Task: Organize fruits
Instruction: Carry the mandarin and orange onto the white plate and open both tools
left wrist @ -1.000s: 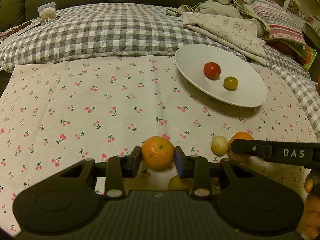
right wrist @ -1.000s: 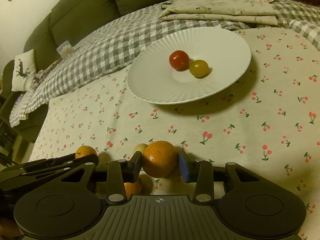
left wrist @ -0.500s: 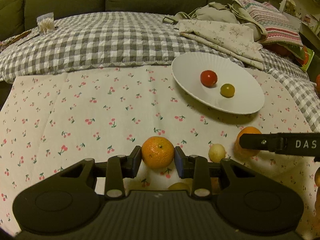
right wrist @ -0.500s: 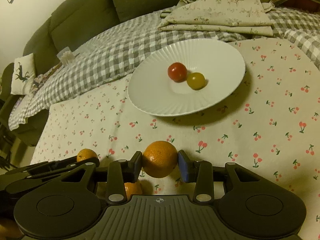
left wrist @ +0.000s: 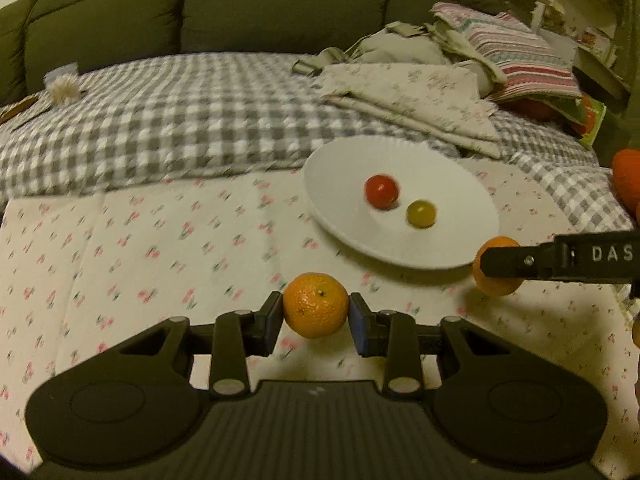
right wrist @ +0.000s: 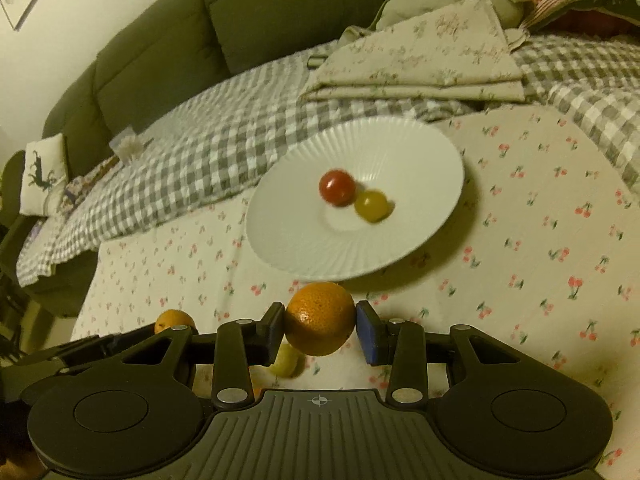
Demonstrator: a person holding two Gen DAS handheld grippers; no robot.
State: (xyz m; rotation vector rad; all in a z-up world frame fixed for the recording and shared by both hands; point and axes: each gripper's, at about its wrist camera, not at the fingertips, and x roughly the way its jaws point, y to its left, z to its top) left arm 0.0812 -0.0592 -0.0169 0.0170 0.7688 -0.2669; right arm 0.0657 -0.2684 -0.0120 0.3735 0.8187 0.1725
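My left gripper (left wrist: 315, 314) is shut on an orange mandarin (left wrist: 315, 305) and holds it above the cherry-print cloth, short of the white plate (left wrist: 352, 240). My right gripper (right wrist: 320, 326) is shut on a second orange (right wrist: 320, 318), just before the near rim of the plate (right wrist: 304, 248). The plate holds a red tomato (right wrist: 337, 186) and a yellow-green tomato (right wrist: 372, 205). The right gripper's arm and its orange (left wrist: 496, 266) show at the right of the left wrist view. The left gripper's mandarin (right wrist: 174, 319) shows at the left of the right wrist view.
A pale yellow fruit (right wrist: 286, 360) lies on the cloth under my right gripper. Folded floral cloths (left wrist: 412, 96) and a striped cushion (left wrist: 516, 52) lie behind the plate on the checked blanket (left wrist: 180, 120). A green sofa back (left wrist: 200, 12) runs along the far side.
Both grippers have lifted their oranges off the cloth and moved forward toward the plate. The plate now looks nearer in both views.
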